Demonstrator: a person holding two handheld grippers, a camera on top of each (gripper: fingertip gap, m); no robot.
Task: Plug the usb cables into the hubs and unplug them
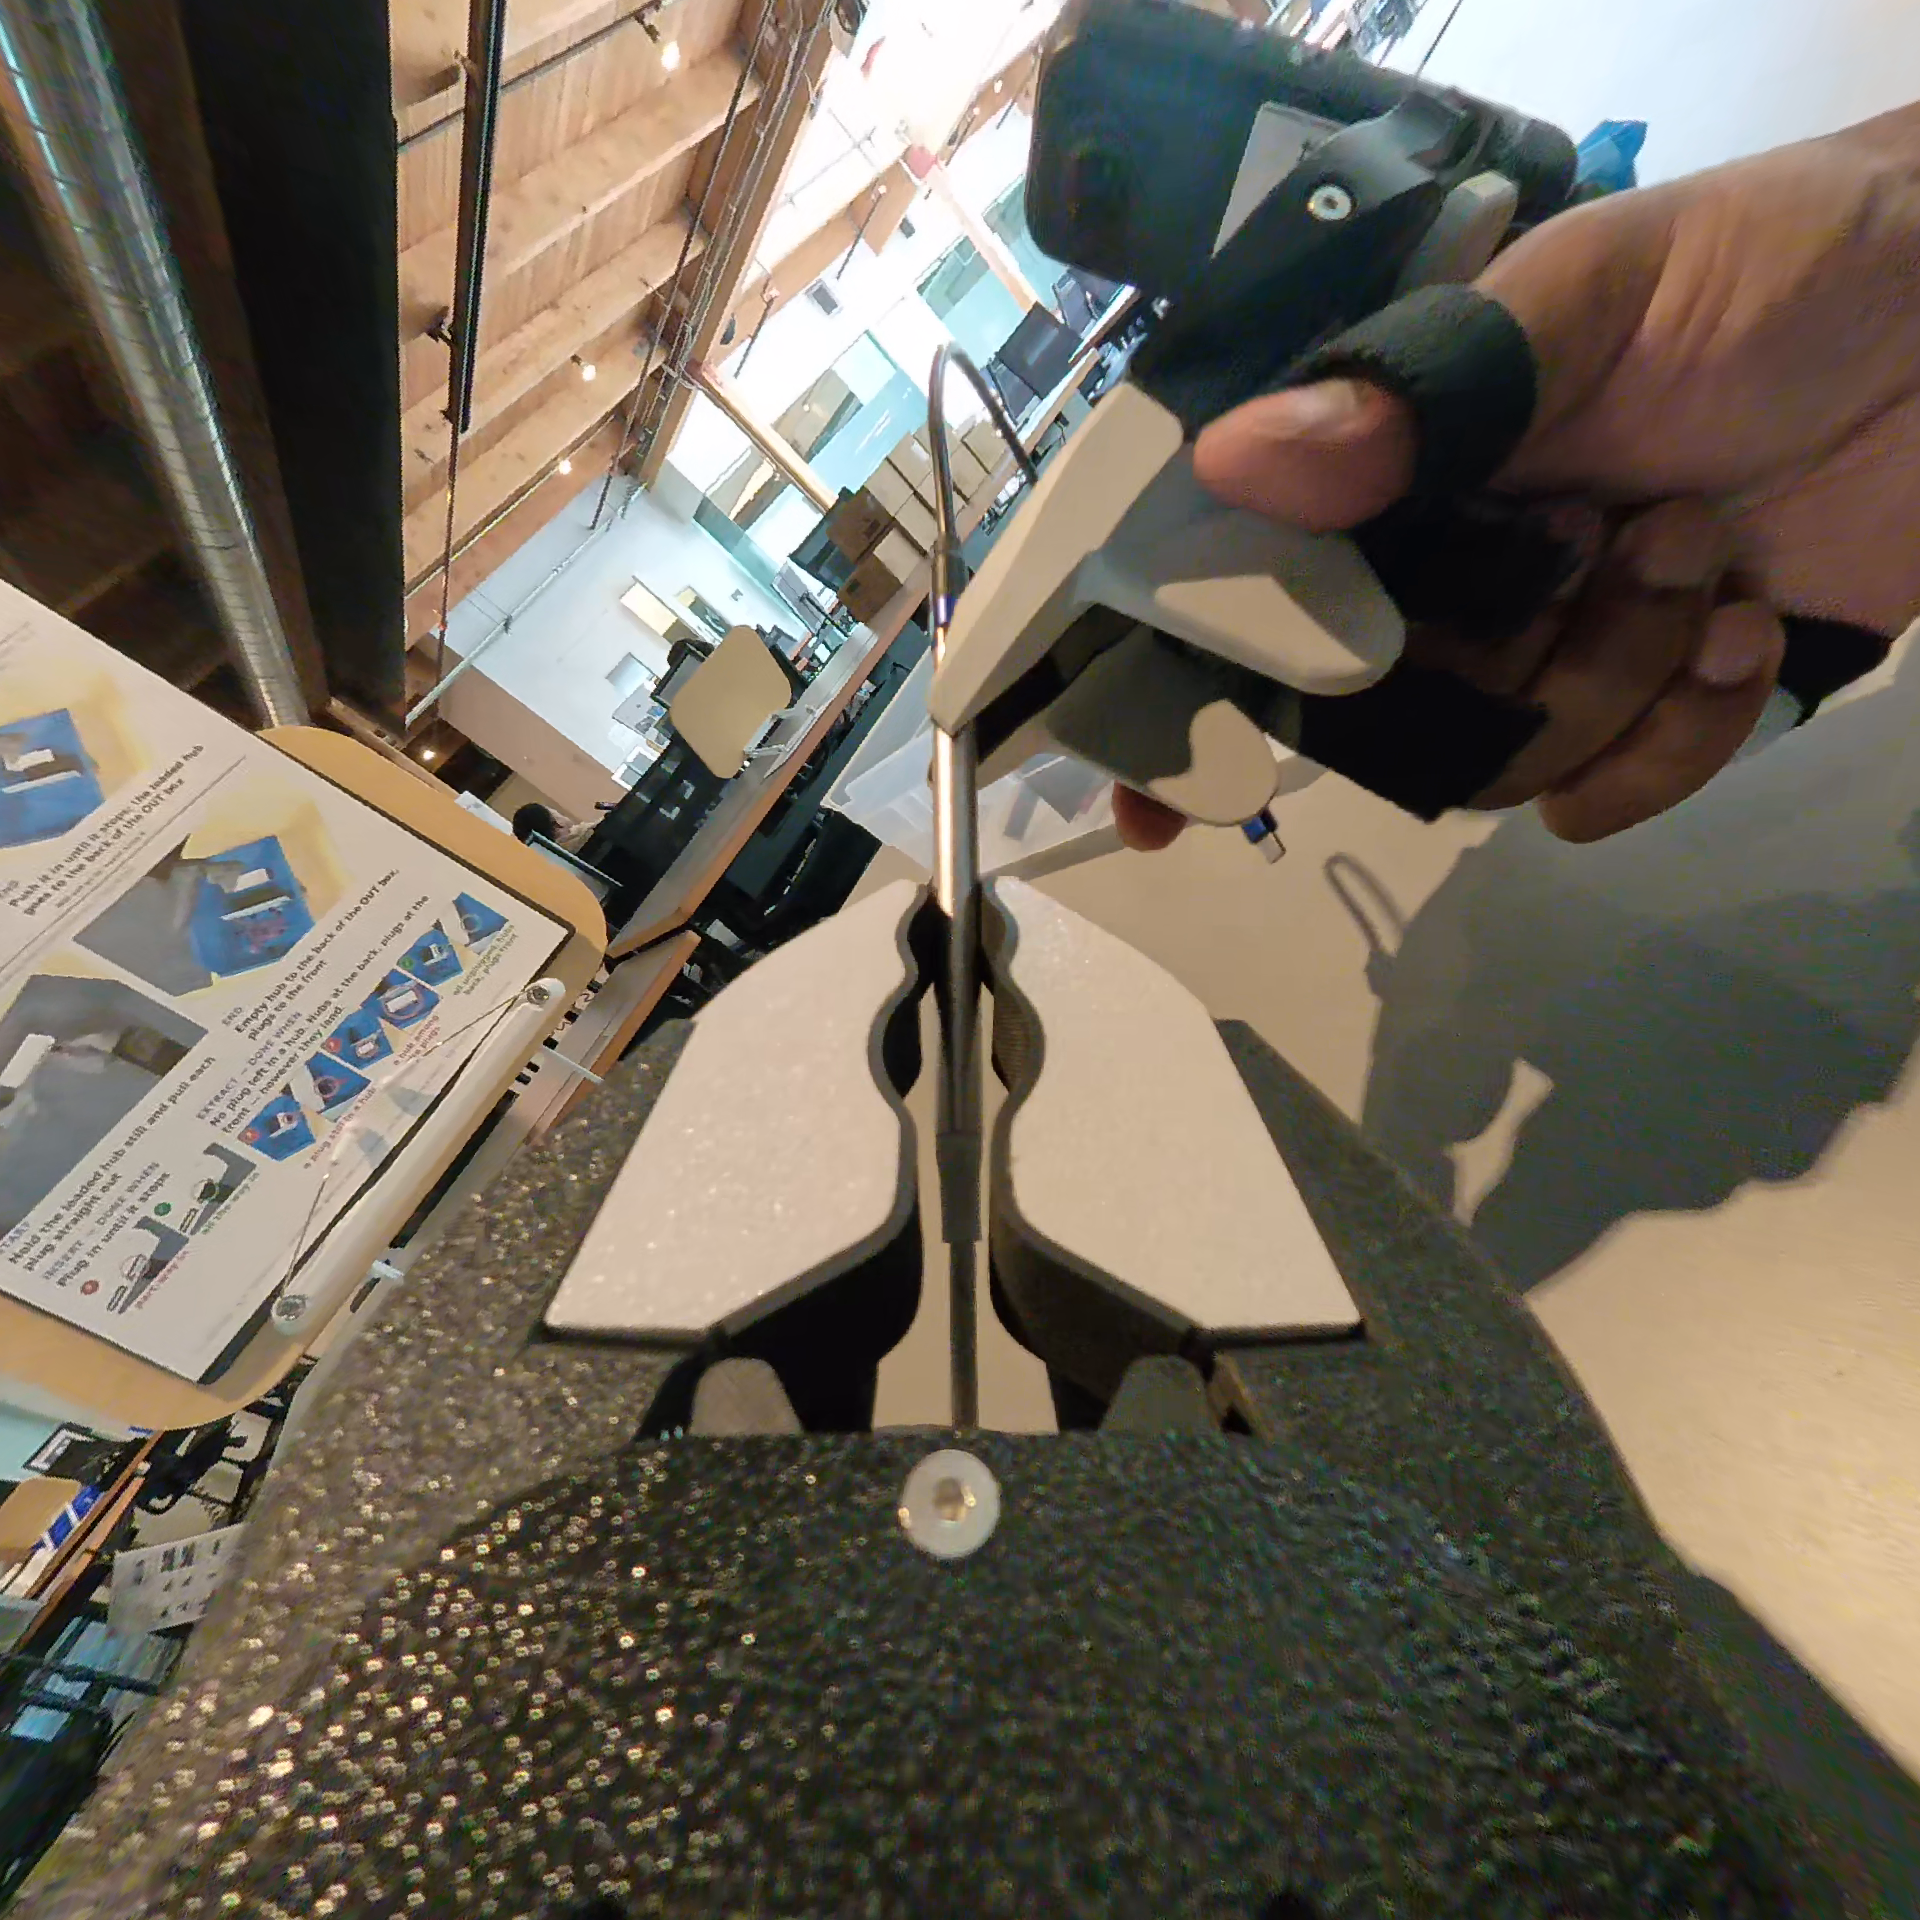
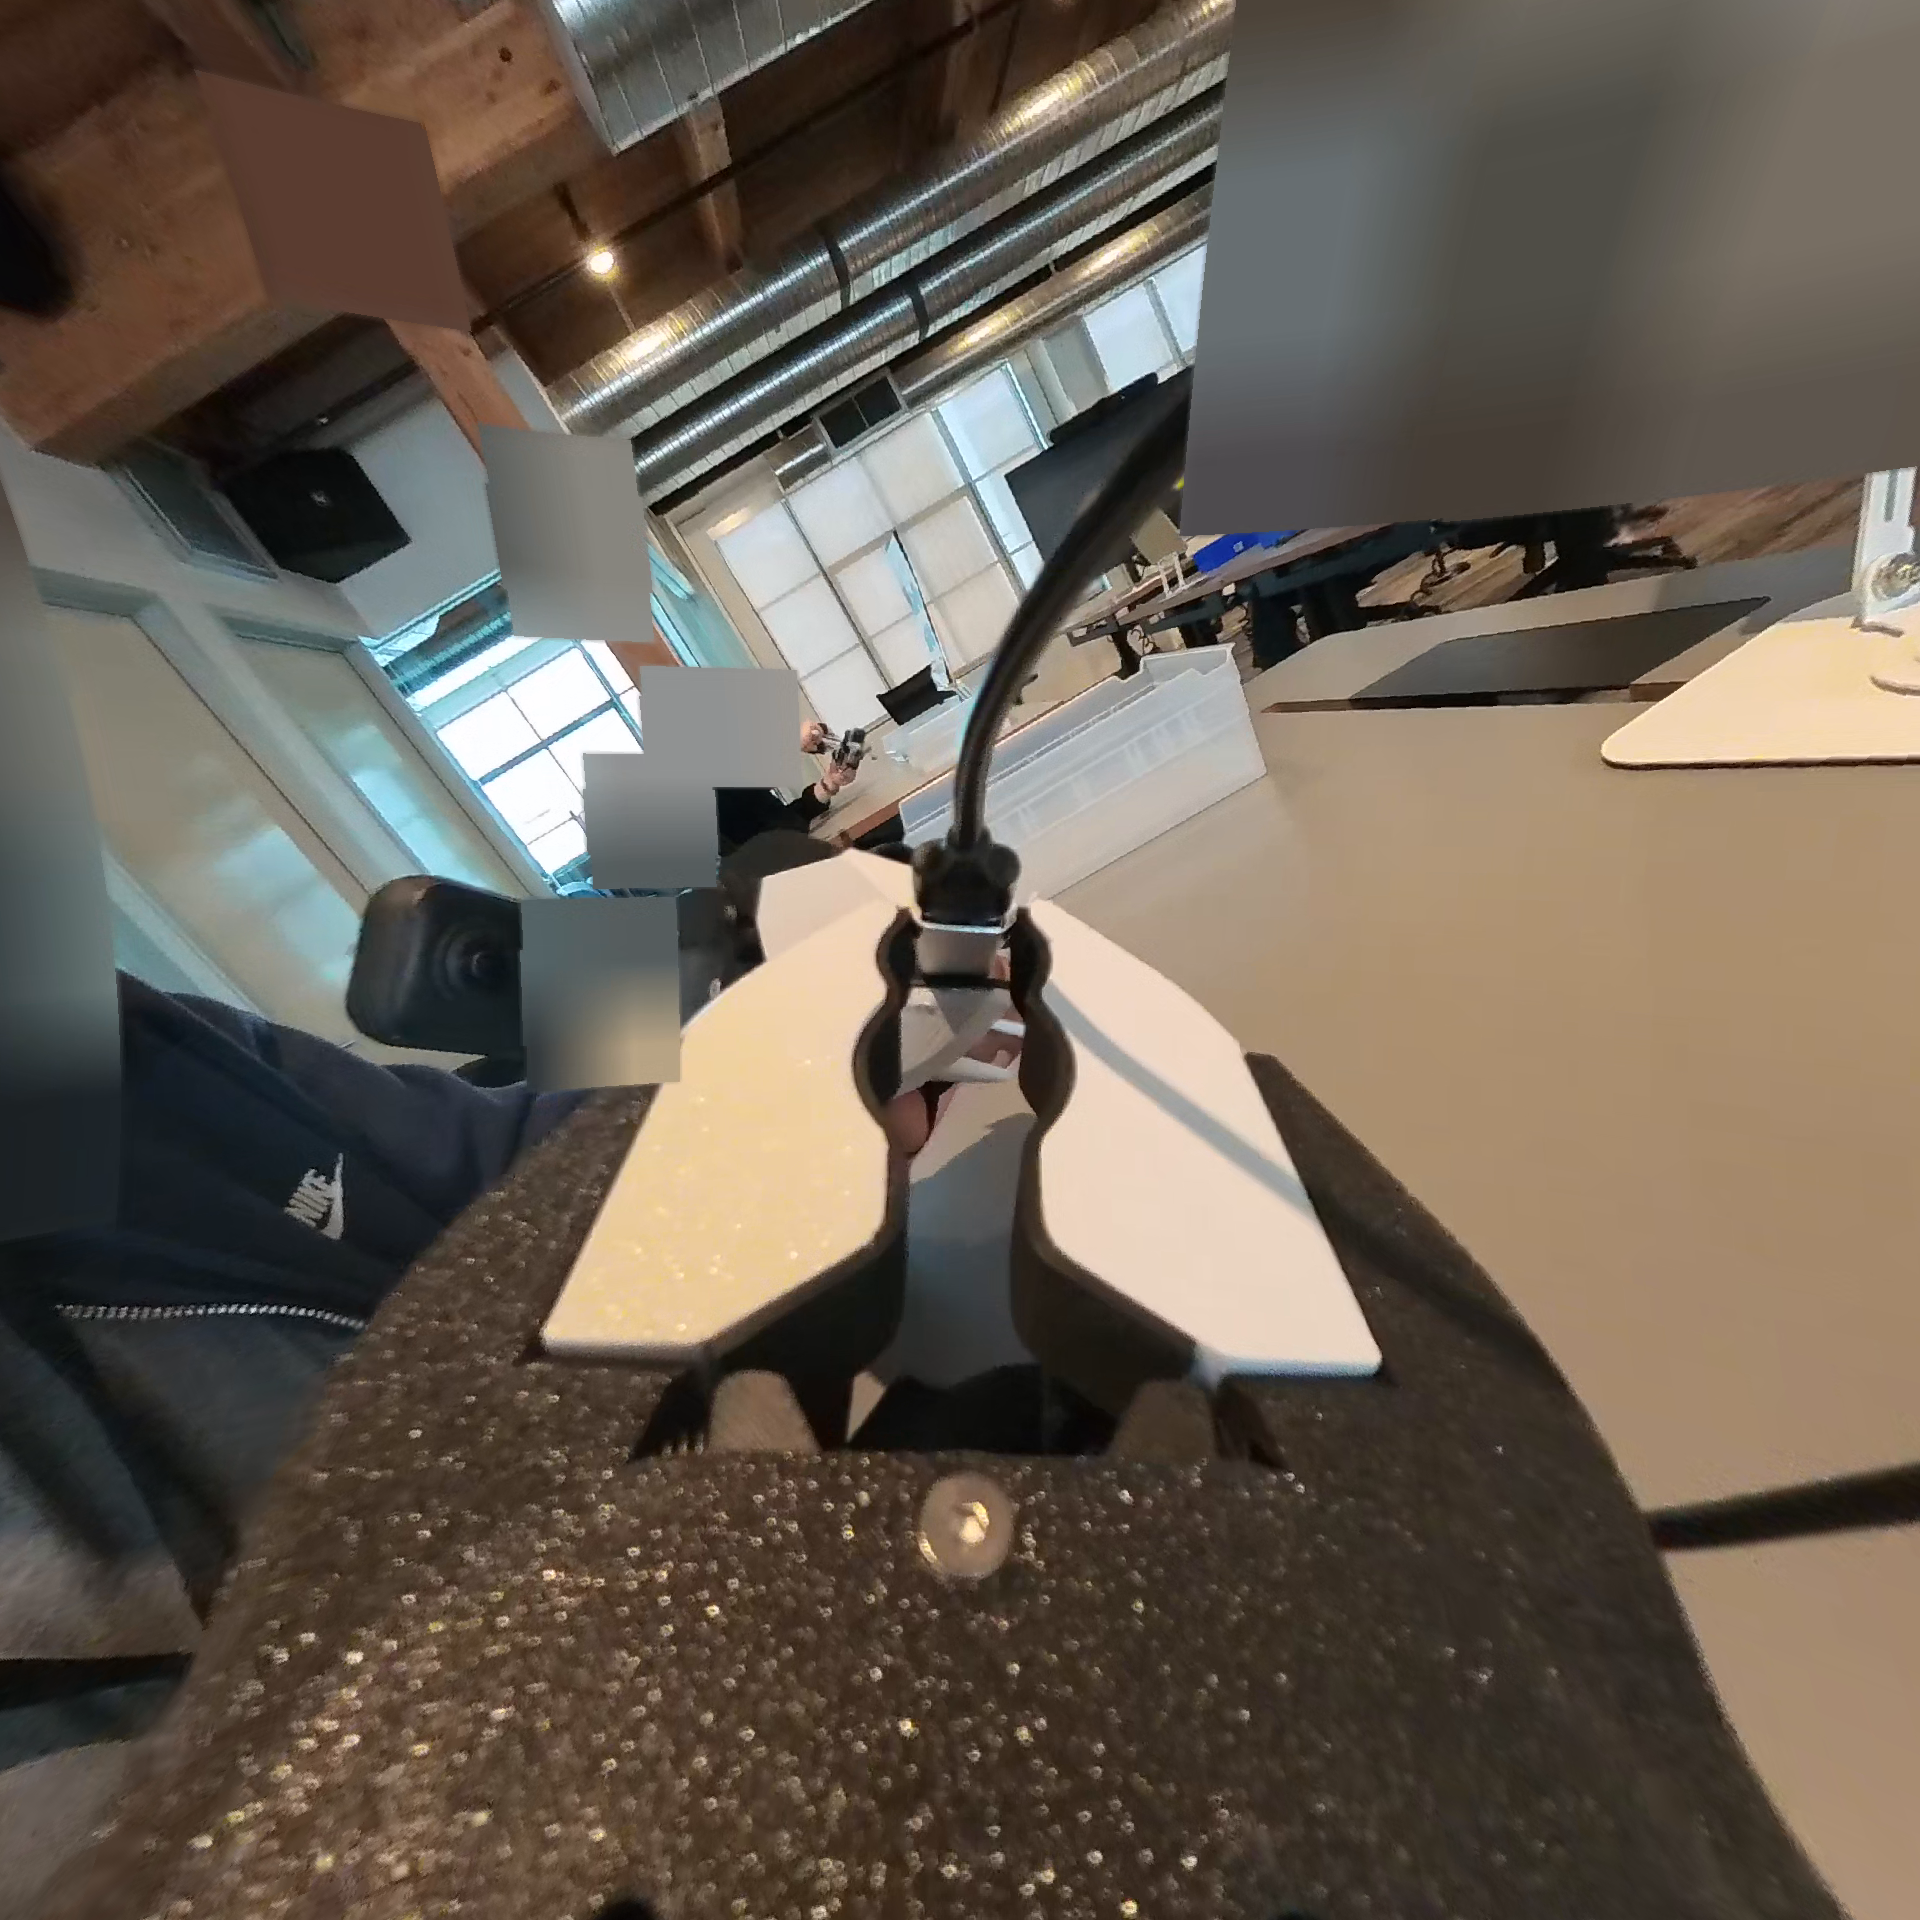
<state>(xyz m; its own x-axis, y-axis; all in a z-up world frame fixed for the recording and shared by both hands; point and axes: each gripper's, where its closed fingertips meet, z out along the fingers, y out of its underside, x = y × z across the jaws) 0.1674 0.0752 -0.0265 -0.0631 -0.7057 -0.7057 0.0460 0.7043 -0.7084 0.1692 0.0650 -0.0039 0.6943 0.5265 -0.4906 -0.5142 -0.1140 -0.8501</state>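
One hub (image 1: 958, 997), a thin silver bar seen edge-on, is clamped upright in your left gripper (image 1: 954, 914); one black cable's plug (image 2: 961, 940) is pinched in your right gripper (image 2: 961, 930) above the grey table (image 2: 1558, 1039), beside one instruction board (image 1: 260, 1039)

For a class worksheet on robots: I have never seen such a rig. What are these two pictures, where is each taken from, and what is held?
No robot here: a person holds a hand tool with two-fingered tongs in each hand, a camera looking along its fingers. One picture comes from the left tongs, shut on a thin silver piece, probably a hub seen edge-on; the hand with the other tool shows ahead. The other comes from the right tongs, shut on a plug with a black cable. Below lies a grey table; a clear bin stands farther back.
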